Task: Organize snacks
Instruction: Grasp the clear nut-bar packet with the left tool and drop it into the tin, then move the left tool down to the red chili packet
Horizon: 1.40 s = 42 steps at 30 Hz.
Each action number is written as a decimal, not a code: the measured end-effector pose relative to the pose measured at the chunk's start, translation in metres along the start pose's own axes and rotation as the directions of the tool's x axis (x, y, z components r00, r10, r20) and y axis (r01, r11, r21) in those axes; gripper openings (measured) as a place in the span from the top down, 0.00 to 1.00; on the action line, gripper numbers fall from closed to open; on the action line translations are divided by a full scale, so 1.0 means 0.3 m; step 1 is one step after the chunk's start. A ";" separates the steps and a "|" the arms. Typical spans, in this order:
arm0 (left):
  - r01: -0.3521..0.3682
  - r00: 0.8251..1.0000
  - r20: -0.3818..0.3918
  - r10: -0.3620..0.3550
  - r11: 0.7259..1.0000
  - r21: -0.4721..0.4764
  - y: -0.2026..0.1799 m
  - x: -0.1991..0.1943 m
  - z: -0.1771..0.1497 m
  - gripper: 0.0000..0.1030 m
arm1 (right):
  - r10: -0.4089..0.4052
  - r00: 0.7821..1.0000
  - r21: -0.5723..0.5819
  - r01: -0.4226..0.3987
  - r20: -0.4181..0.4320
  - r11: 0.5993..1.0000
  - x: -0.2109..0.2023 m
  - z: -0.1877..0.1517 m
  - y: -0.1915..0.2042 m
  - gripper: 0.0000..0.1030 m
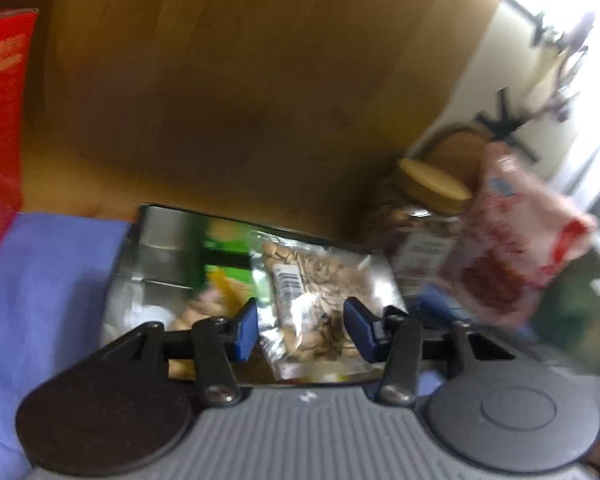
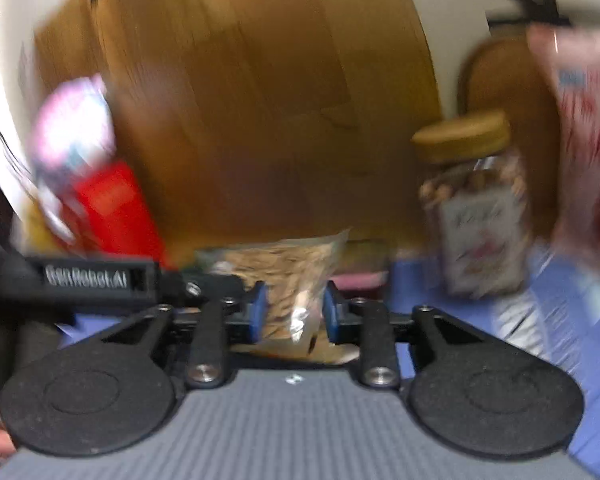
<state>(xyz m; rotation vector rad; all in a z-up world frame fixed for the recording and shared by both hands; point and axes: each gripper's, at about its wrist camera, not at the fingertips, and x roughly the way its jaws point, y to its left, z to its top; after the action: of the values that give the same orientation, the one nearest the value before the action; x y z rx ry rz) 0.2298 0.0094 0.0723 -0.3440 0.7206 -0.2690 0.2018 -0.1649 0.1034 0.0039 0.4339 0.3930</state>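
A clear bag of pale seeds (image 1: 320,296) lies on top of a silver and green snack bag (image 1: 168,256). My left gripper (image 1: 302,328) is open, its blue fingers on either side of the seed bag's near end. In the right wrist view my right gripper (image 2: 294,312) has its blue fingers close around the near end of the same seed bag (image 2: 288,268); the view is blurred and I cannot tell whether they press on it. A glass jar with a tan lid (image 1: 424,216) (image 2: 476,208) and a pink and red pouch (image 1: 512,236) (image 2: 588,140) stand to the right.
A red box (image 1: 2,120) (image 2: 112,208) stands at the left on the blue cloth (image 1: 40,288). A pink and white packet (image 2: 76,128) is above it. A brown wooden panel (image 1: 240,80) rises behind. The left gripper's black body (image 2: 92,276) crosses the right wrist view.
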 end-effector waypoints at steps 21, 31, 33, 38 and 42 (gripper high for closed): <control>0.133 0.966 -0.236 -0.106 0.986 0.102 0.017 -0.334 -0.470 0.49 | 0.207 0.952 -0.149 -0.244 -0.228 0.958 -0.438 -0.503 0.203 0.23; 0.149 0.959 -0.242 -0.144 0.989 0.002 -0.012 -0.300 -0.507 0.56 | 0.161 0.976 -0.025 -0.166 -0.144 0.986 -0.466 -0.519 0.131 0.33; 0.193 0.950 -0.242 -0.196 0.980 -0.038 -0.011 -0.294 -0.513 0.56 | 0.177 0.974 0.001 -0.178 -0.140 0.984 -0.465 -0.516 0.122 0.33; 0.245 0.941 -0.225 -0.254 0.967 -0.065 -0.038 -0.293 -0.505 0.56 | 0.192 0.972 0.023 -0.190 -0.139 0.981 -0.463 -0.514 0.125 0.31; 0.293 0.936 -0.195 -0.294 0.955 -0.037 -0.073 -0.304 -0.496 0.62 | 0.192 0.971 0.019 -0.191 -0.140 0.981 -0.462 -0.514 0.129 0.31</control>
<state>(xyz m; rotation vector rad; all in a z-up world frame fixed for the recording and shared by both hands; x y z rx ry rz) 0.0599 -0.0100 0.0311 -0.4368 0.8672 -0.5912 0.0086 -0.1930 0.0234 0.0231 0.5770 0.5852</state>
